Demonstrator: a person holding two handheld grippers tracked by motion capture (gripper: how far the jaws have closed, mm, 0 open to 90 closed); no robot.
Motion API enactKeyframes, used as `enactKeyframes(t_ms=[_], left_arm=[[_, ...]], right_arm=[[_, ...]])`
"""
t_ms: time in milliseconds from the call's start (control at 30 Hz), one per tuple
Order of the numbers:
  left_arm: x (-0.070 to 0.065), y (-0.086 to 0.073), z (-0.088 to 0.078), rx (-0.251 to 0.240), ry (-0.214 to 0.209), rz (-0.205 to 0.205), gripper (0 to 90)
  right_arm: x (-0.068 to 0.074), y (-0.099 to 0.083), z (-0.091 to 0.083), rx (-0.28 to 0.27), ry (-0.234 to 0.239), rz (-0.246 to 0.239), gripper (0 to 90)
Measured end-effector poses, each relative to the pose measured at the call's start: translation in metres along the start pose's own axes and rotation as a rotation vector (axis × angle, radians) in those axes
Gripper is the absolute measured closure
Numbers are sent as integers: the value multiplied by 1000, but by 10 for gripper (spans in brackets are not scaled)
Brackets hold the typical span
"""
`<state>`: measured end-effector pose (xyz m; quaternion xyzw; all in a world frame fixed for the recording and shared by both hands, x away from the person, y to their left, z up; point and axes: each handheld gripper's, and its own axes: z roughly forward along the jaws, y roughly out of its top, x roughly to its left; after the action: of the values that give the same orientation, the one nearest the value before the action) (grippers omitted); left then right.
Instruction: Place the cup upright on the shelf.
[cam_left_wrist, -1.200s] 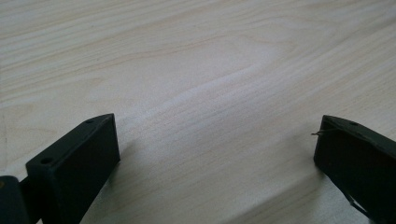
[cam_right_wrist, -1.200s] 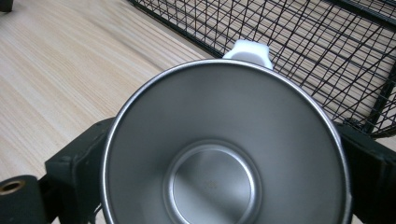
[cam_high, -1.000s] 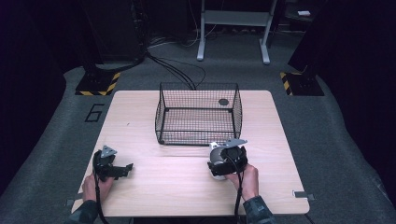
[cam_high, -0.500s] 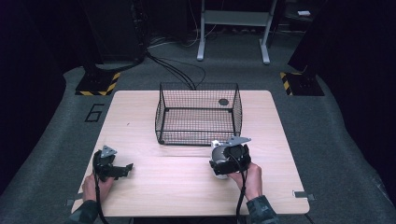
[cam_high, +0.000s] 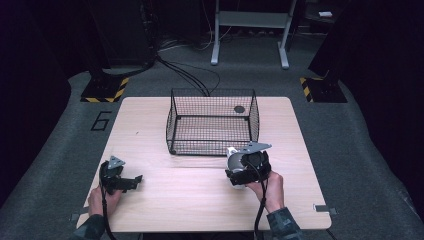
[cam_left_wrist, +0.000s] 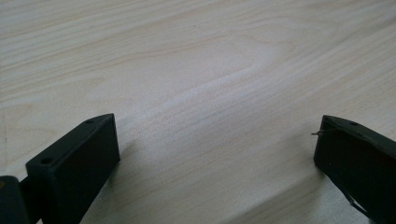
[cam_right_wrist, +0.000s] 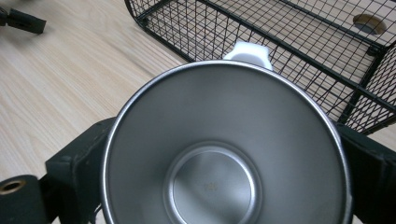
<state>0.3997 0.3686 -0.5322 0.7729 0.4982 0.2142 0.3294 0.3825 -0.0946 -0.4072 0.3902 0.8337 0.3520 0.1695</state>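
Cup (cam_right_wrist: 224, 149) just before basket (cam_high: 212, 121)

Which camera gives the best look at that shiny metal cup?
The right gripper view: the metal cup looms close, its open mouth and bare inside plain. In the high view it is a small pale shape at the right gripper.

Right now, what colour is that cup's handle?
White; the cup itself is silvery steel. The handle shows best in the right gripper view.

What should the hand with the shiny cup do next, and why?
Probably lift the metal cup a little and carry it forward over the near wall of the wire basket. The right gripper has its jaws on both sides of the cup, which sits just short of the basket, whose top is open. The left gripper is open over bare table.
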Motion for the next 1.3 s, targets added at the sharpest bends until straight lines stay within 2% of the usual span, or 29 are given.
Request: enactKeyframes(t_ms=[300, 433, 467, 633, 667, 733, 767, 1300], left_arm=[[0, 0, 0, 0, 0, 0, 2], [0, 0, 0, 0, 0, 0, 2], [0, 0, 0, 0, 0, 0, 2], [0, 0, 0, 0, 0, 0, 2], [0, 0, 0, 0, 0, 1, 2], [0, 0, 0, -1, 0, -1, 2], [0, 0, 0, -1, 0, -1, 2], [0, 0, 0, -3, 0, -4, 2]], right_arm=[[-1, 9, -8, -7, 7, 9, 55], [-3, 15, -12, -24, 7, -6, 55], [-3, 17, -13, -9, 11, -5, 55], [-3, 21, -15, -9, 9, -2, 56], [-5, 23, -15, -14, 15, -20, 56], [-5, 25, -16, -15, 13, -24, 55], [-4, 26, -17, -8, 11, -8, 55], [-10, 47, -22, -21, 19, -45, 56]])
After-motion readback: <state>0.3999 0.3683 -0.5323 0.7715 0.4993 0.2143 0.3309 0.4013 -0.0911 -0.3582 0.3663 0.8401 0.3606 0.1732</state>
